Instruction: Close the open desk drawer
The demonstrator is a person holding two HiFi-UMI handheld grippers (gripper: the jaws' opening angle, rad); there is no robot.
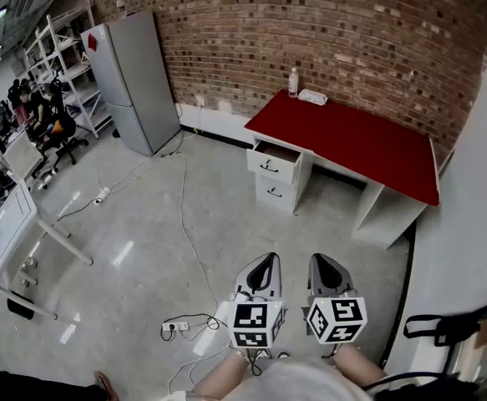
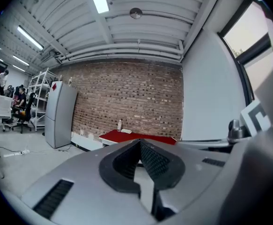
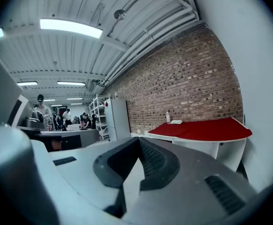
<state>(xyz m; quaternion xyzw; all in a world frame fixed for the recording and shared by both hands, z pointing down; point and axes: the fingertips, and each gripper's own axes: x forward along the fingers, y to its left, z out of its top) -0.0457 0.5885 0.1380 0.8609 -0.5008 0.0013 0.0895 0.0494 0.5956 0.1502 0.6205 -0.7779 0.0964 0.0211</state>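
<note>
A brick wall (image 1: 327, 32) fills the top of the head view, above a pale floor (image 1: 168, 224) strewn with cables. A grey fridge (image 1: 134, 82) stands against the wall at upper left. Right of centre sits a white desk (image 1: 385, 215) with a red tabletop (image 1: 352, 140), its long side running from upper centre down to the right. The top drawer (image 1: 272, 164) at the desk's left end is pulled out, its front facing down-frame and slightly left, so closing it looks like a push up-frame and slightly right. Both grippers are at the bottom centre, well apart from the desk. The left gripper (image 1: 268, 259) lies almost straight below the drawer and seems better lined up with it. The right gripper (image 1: 320, 261) sits just beside it, further right. Both have their jaws pressed together and hold nothing. A small bottle (image 1: 293, 82) stands at the tabletop's far corner.
</note>
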